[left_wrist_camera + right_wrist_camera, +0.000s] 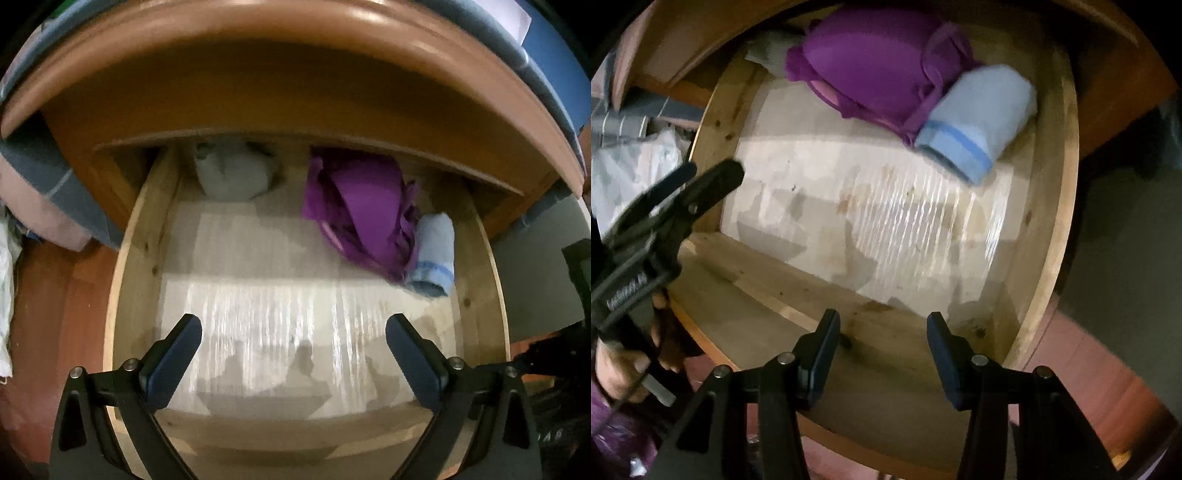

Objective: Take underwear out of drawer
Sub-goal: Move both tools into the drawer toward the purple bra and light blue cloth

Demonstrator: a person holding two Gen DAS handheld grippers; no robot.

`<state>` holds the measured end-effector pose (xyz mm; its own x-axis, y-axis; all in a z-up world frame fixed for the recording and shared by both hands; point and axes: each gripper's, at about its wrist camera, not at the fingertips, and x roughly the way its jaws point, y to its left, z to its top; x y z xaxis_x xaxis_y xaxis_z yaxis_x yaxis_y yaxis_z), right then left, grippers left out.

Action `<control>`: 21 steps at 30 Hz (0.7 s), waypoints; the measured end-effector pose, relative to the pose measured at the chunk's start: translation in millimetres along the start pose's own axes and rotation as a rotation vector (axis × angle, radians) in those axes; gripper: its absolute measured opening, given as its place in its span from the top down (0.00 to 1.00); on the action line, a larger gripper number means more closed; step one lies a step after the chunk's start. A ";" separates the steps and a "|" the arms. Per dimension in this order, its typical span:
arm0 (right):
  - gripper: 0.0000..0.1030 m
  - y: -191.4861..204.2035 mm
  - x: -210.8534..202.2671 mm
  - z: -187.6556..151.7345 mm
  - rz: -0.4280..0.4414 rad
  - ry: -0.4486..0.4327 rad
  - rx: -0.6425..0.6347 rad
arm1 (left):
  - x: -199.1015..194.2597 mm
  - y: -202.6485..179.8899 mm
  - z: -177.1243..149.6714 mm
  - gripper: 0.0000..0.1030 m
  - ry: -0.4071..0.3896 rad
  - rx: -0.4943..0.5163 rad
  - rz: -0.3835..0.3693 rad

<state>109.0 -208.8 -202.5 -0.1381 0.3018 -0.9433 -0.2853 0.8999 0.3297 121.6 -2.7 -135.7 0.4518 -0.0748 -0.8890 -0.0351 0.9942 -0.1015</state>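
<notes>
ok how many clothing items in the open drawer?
3 visible: grey bundle back left, purple garment back right, rolled light-blue piece touching it by the right wall. The dresser front hides the drawer's back, so more are possible.

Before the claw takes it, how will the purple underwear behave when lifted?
The purple underwear looks like soft, crumpled cloth, so it will probably sag and hang. It seems light. Its edge touches the rolled blue cloth, which may shift or roll.

The drawer's (127,280) front and middle floor is left bare; the back is occupied — grey cloth (232,177) left, purple underwear (362,210) and blue roll (434,254) right — beneath the overhanging top (295,85).
</notes>
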 end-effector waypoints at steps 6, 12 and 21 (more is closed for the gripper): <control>0.52 -12.1 -0.3 -1.2 0.065 0.014 0.051 | 12.7 -16.0 -18.9 0.08 0.135 0.052 -0.016; 0.52 -6.1 -8.6 -4.5 0.068 -0.025 0.024 | -17.7 -20.3 6.0 0.08 -0.015 -0.019 -0.064; 0.52 -37.4 -89.1 -17.0 0.165 -0.285 0.096 | 27.0 -9.8 30.4 0.08 0.111 -0.389 -0.017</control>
<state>115.9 -274.7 -130.1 0.0995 0.5091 -0.8550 -0.1887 0.8533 0.4861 161.3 -12.2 -145.1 0.3572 -0.1203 -0.9263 -0.3725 0.8911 -0.2593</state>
